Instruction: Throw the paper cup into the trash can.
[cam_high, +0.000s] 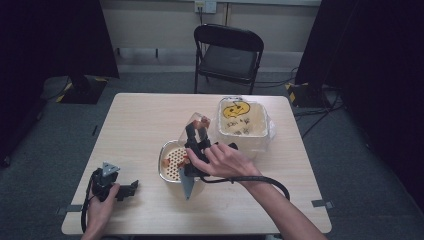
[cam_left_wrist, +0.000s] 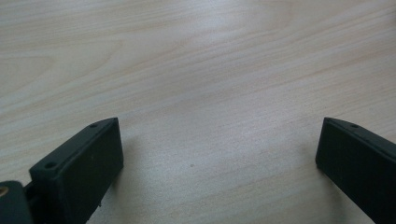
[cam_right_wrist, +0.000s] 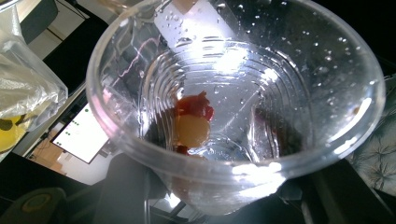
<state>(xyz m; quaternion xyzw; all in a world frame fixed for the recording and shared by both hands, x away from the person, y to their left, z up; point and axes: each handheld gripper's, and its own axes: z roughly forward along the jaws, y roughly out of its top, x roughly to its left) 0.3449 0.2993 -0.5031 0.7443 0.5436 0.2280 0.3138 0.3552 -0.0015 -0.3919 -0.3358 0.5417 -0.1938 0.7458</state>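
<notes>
Carefully, your right claw (cam_high: 198, 131) grips the wet, thin, crushable clear plastic cup (cam_high: 196, 121) near its rim, tilted over the perforated metal strainer bowl (cam_high: 171, 159) mid-desk, while your left claw (cam_high: 131, 188) rests released near the front-left edge.

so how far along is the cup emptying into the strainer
Mostly done: red and orange pieces lie in the strainer. In hand: the right gripper holds the clear cup tipped over it. Left: a red-and-yellow bit clings inside. The left gripper rests open on the table.
</notes>
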